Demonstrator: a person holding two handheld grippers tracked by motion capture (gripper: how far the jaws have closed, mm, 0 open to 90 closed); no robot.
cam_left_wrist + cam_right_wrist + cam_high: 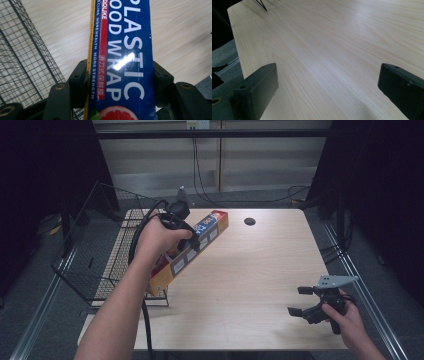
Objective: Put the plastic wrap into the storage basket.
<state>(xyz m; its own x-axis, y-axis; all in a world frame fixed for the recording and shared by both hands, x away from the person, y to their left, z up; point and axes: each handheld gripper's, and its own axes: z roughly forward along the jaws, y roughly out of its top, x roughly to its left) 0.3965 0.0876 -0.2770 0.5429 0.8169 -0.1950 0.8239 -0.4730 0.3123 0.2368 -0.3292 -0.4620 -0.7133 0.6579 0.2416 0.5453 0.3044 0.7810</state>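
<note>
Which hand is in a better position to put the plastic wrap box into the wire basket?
The left. The left gripper is already shut on the plastic wrap box, beside the wire basket. The right gripper is open near the table's far corner.

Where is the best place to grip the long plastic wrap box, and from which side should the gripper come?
Probably the middle of the plastic wrap box, across its narrow width from above. It is long and slim, so a central grip balances it, as the left gripper does.
</note>
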